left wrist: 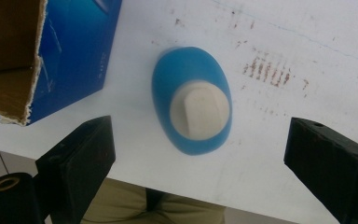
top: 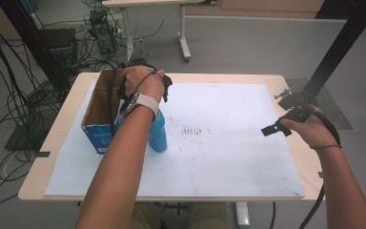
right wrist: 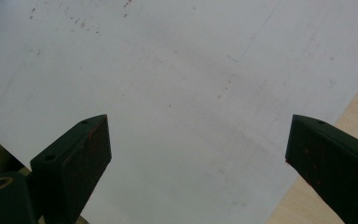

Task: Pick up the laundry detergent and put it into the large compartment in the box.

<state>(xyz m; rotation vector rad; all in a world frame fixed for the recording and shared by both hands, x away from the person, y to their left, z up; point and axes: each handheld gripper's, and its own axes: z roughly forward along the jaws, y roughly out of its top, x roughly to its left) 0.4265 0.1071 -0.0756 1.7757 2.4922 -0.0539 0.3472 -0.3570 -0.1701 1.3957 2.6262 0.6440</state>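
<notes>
Spreading across most of the bench [top: 66,157], a white sheet [top: 228,157], marked with faint brownish smudges toward its middle. Standing at the sheet's left edge, an open cardboard box [top: 97,114] with blue printed sides and a torn rim, its brown inside empty as far as can be seen.

Standing upright just beside the box, on the side toward the sheet's middle, a blue bottle [left wrist: 191,100] with an oval body and a white cap [left wrist: 199,110]. Touching the box or merely close: cannot tell.

Hanging directly above the bottle, the left hand-held gripper [left wrist: 196,158], jaws spread wide apart and holding nothing, cap centred in the gap between them. Hovering well away from the box, over the sheet's far right edge where bare wood begins, the right hand-held gripper [right wrist: 198,154], jaws likewise wide apart and empty.

Judging by looks: smooth plastic, probably slippery, stiff enough at the shoulders but likely to give a little if squeezed at mid-body. Weight unknown, since fill level hidden; tall and narrow-based, so probably easy to tip with a sideways knock. Not fragile. Best hold probably across the narrow width of the oval body, just under the cap, or on the flat sides of the cap itself, pads square to the flats to avoid twisting out.
</notes>
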